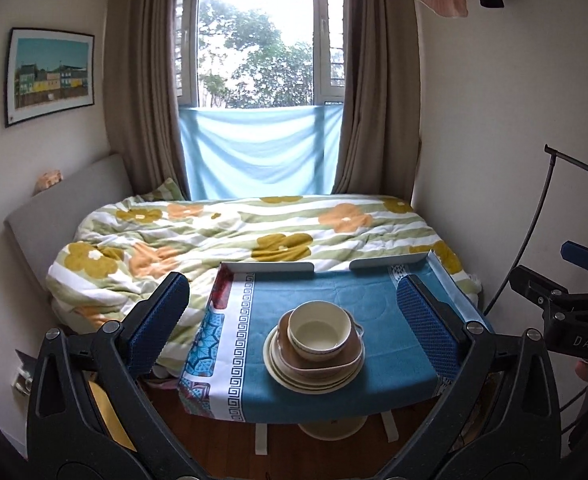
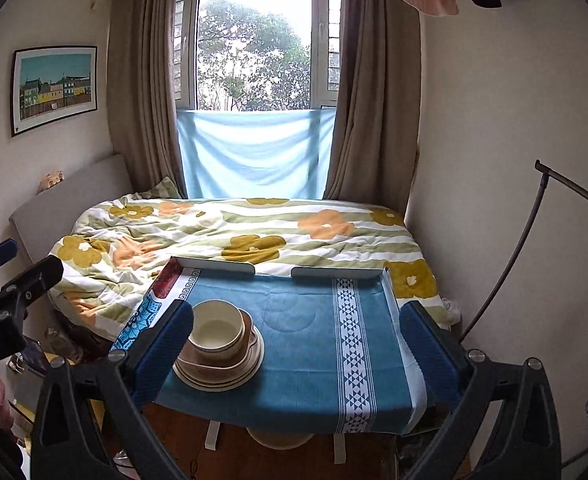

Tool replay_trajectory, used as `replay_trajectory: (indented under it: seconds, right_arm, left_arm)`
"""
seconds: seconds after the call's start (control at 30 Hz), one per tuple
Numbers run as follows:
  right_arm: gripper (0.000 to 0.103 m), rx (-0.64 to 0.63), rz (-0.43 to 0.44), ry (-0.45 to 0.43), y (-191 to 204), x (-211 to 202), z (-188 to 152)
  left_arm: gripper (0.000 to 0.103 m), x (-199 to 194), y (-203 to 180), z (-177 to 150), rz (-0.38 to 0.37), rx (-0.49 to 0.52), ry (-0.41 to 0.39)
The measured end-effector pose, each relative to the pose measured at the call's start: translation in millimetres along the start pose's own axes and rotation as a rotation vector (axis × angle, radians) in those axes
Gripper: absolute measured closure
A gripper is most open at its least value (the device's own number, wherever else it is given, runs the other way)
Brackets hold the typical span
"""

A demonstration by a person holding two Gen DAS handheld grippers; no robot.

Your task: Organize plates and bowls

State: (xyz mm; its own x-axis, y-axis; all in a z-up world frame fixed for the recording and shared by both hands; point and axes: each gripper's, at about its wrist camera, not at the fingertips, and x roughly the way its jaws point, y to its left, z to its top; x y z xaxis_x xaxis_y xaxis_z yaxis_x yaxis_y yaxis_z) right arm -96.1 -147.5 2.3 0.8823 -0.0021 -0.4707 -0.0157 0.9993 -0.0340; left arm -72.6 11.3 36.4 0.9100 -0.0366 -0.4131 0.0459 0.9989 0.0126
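Stacked dishes (image 1: 314, 346) lie beyond both empty jaws.

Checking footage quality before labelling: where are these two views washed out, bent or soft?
Left wrist view: the bright window is blown out, brown curtains bow at the edges, and the cream bowl stacked on plates stays fairly sharp. Right wrist view: same window glare, dark rounded corners, slightly soft throughout.

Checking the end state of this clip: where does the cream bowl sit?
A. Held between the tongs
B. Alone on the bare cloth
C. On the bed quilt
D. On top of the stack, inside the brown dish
D: the cream bowl sits in the brown dish atop the plates; both tongs are open and empty.
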Motion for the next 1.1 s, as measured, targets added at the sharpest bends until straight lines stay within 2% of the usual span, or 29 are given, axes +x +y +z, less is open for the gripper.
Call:
replay_trajectory:
  seconds: [0.3, 1.1]
  right_arm:
    - [0.001, 0.018, -0.017, -0.038, -2, -16, 2]
    - [0.001, 0.033, -0.021, -0.055, 0, -15, 9]
  left_arm:
    - [0.0, -9, 0, 0, 0.006, -0.01, -0.017]
    - [0.0, -10, -4, 2, 0.029, 0.02, -0.033]
